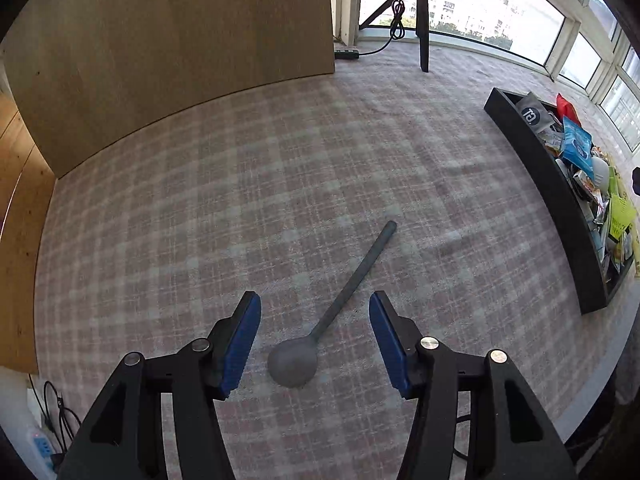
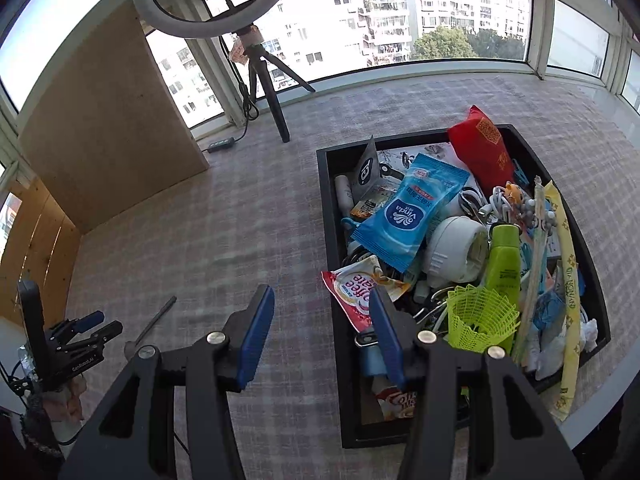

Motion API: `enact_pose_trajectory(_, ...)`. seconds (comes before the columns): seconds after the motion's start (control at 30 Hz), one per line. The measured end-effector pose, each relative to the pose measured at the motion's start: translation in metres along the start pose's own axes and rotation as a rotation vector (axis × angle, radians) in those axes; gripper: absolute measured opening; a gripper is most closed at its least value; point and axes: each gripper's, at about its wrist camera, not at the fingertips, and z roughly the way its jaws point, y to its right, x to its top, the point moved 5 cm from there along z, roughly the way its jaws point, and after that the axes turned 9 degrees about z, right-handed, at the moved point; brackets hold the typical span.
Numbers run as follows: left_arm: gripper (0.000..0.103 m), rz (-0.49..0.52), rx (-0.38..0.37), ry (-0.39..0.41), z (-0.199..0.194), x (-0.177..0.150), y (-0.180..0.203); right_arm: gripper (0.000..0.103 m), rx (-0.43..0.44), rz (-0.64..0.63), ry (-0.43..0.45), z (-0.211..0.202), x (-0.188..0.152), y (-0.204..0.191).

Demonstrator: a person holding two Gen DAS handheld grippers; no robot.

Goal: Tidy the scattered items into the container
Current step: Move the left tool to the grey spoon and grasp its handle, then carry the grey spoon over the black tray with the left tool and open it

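One grey spoon [image 1: 320, 328] lying on the plaid cloth [image 1: 280, 184], left gripper [image 1: 314, 312] spread wide around its handle, right gripper [image 2: 322, 308] spread empty beside the full black tray [image 2: 326, 208]

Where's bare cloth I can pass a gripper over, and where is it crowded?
Free: the plaid cloth between the wooden board and the black tray, and the stretch beyond the grey spoon toward the tripod. Crowded: the tray is heaped, with the blue Vinda pack and green bottle on top.
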Motion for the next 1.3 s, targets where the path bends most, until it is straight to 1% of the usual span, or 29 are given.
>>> enact_pose_trajectory(0.07, 0.042, 0.035, 0.002, -0.030, 0.008, -0.012, -0.006, 0.049, -0.018, 0.016, -0.002, -0.001, -0.010, 0.001)
enact_pose_trajectory(0.23, 0.042, 0.118, -0.037, -0.070, 0.022, -0.025, -0.003, 0.049, -0.044, 0.072, -0.007, -0.005, -0.036, 0.012)
enact_pose_trajectory(0.37, 0.044, 0.189, -0.063, -0.087, 0.032, -0.025, 0.007, 0.049, -0.073, 0.121, -0.007, -0.010, -0.054, 0.023)
enact_pose_trajectory(0.53, 0.045, 0.284, -0.070, -0.127, 0.048, -0.023, 0.017, 0.049, -0.091, 0.195, 0.010, -0.025, -0.073, 0.037)
enact_pose_trajectory(0.73, 0.044, 0.330, -0.110, -0.147, 0.054, -0.016, 0.024, 0.049, -0.103, 0.294, 0.040, -0.044, -0.094, 0.060)
enact_pose_trajectory(0.77, 0.043, 0.337, -0.121, -0.151, 0.055, -0.016, 0.025, 0.049, -0.100, 0.315, 0.043, -0.047, -0.097, 0.064)
enact_pose_trajectory(0.83, 0.038, 0.329, -0.157, -0.161, 0.055, -0.016, 0.025, 0.049, -0.103, 0.347, 0.050, -0.051, -0.102, 0.071)
enact_pose_trajectory(0.93, 0.028, 0.330, -0.161, -0.168, 0.054, -0.018, 0.026, 0.049, -0.113, 0.385, 0.068, -0.057, -0.110, 0.077)
enact_pose_trajectory(1.0, 0.018, 0.332, -0.160, -0.168, 0.052, -0.020, 0.027, 0.049, -0.111, 0.409, 0.077, -0.061, -0.114, 0.080)
enact_pose_trajectory(1.03, 0.014, 0.326, -0.170, -0.168, 0.052, -0.020, 0.027, 0.049, -0.109, 0.418, 0.081, -0.062, -0.116, 0.081)
enact_pose_trajectory(1.07, 0.008, 0.312, -0.179, -0.169, 0.052, -0.021, 0.026, 0.049, -0.109, 0.426, 0.084, -0.063, -0.118, 0.081)
enact_pose_trajectory(1.23, 0.007, 0.189, -0.240, -0.164, 0.051, -0.022, 0.019, 0.049, -0.119, 0.436, 0.104, -0.070, -0.122, 0.079)
enact_pose_trajectory(1.3, 0.007, 0.162, -0.253, -0.161, 0.049, -0.024, 0.018, 0.049, -0.121, 0.437, 0.112, -0.072, -0.122, 0.078)
